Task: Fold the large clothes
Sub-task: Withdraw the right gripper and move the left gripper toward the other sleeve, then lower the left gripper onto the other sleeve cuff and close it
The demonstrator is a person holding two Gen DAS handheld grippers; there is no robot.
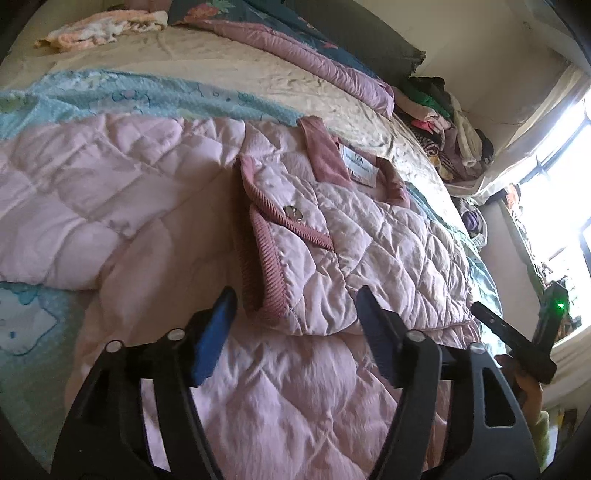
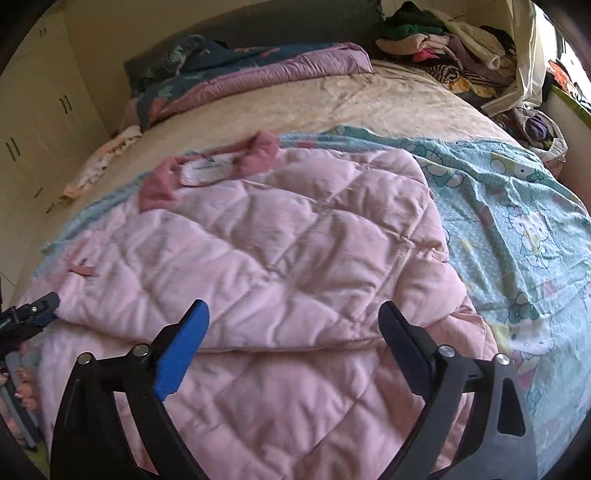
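I'm hovering my left gripper (image 1: 295, 314) over the pink quilted jacket (image 1: 369, 251), jaws standing well apart with nothing between the pads, only fabric lying below them. My right gripper (image 2: 295, 332) is gaping wider still, also holding nothing, hanging over the jacket's folded edge.

The jacket is lying spread across the bed (image 1: 221, 66), on top of a teal cartoon sheet (image 2: 509, 206). One front panel is sitting folded over the body, its ribbed dusty-pink trim (image 1: 273, 273) running just ahead of my left fingers (image 1: 218, 325), with a metal snap (image 1: 293, 212) showing on it. Further up, the collar (image 1: 325, 155) is lying flat with a white label (image 1: 360, 168) beside it.

Around the jacket, things are crowding in. A dark floral quilt with a mauve edge (image 2: 258, 70) is lying bunched along the head of the bed. A heap of mixed clothes (image 2: 443, 48) is piling up at the far corner near the bright window (image 1: 561, 177). A small peach and white cloth (image 1: 103, 29) is lying at the far edge, well apart from the jacket. Cream cupboards (image 2: 40, 122) are standing beyond the bed. Nothing is lying on the jacket itself.
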